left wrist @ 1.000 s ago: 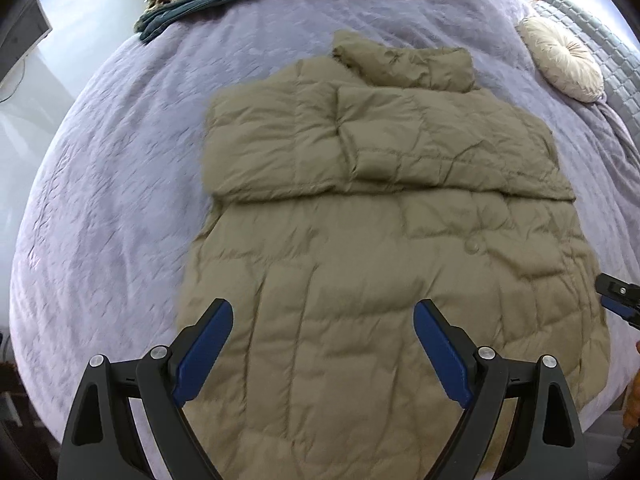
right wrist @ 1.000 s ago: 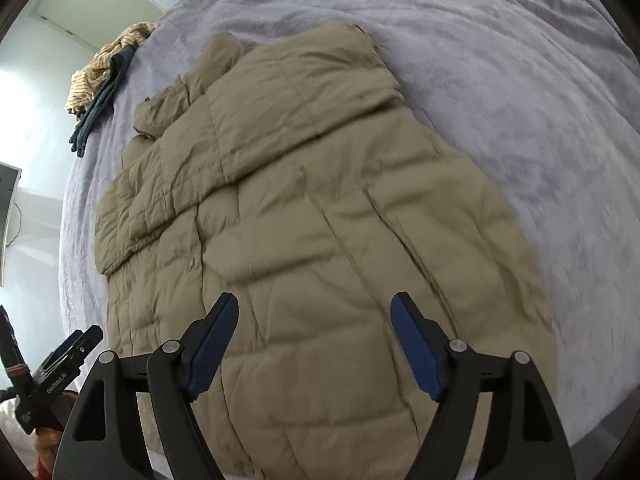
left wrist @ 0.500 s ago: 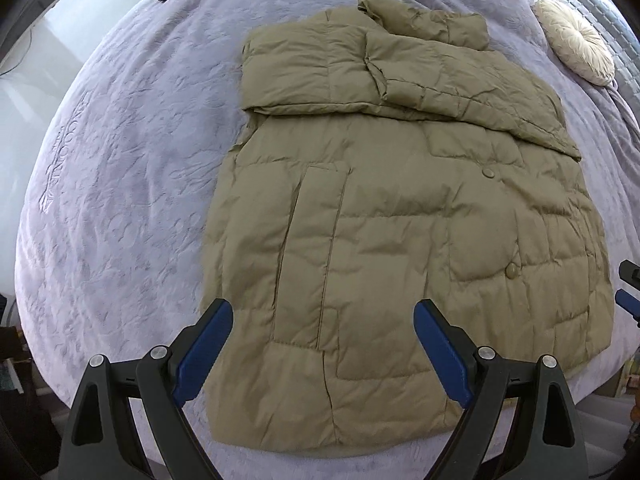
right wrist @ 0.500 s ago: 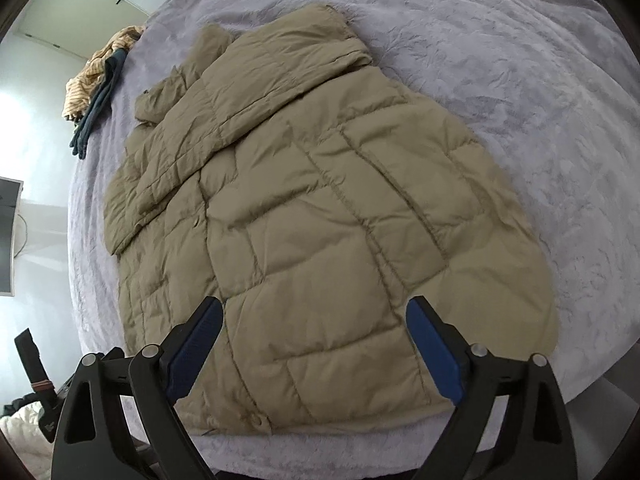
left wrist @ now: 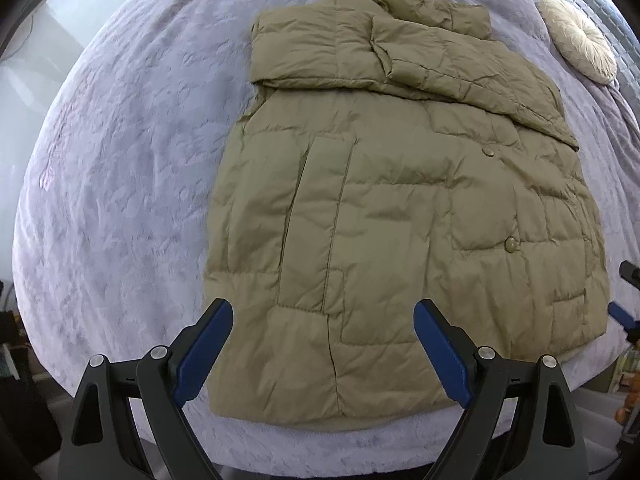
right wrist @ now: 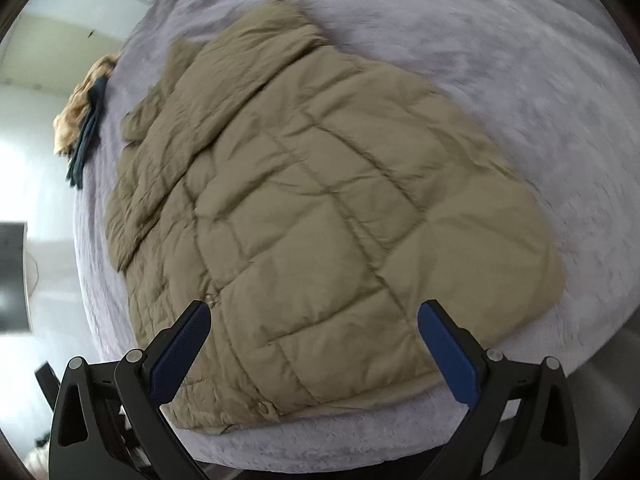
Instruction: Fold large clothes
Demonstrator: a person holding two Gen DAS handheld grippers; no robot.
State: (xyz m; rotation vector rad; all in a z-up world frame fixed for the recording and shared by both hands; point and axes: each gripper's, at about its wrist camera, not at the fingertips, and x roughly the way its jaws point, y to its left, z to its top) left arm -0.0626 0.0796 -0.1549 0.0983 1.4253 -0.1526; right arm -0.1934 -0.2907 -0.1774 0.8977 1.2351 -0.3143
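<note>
Left wrist view: a tan quilted jacket (left wrist: 400,216) lies flat on a lilac bedspread (left wrist: 132,168), its hem toward the near edge and its collar away from the camera. Both sleeves are already folded across the chest, so the first stage of folding appears done; the body has not yet been doubled over, which seems to be what is left. The left gripper (left wrist: 323,344) hangs above the hem with jaws spread and nothing between the pads. Right wrist view: the right gripper (right wrist: 314,346) is above the other hem corner, its jaws opening and empty. A round cushion (left wrist: 578,34) and a heap of other clothes (right wrist: 82,120) lie well apart from the jacket.
</note>
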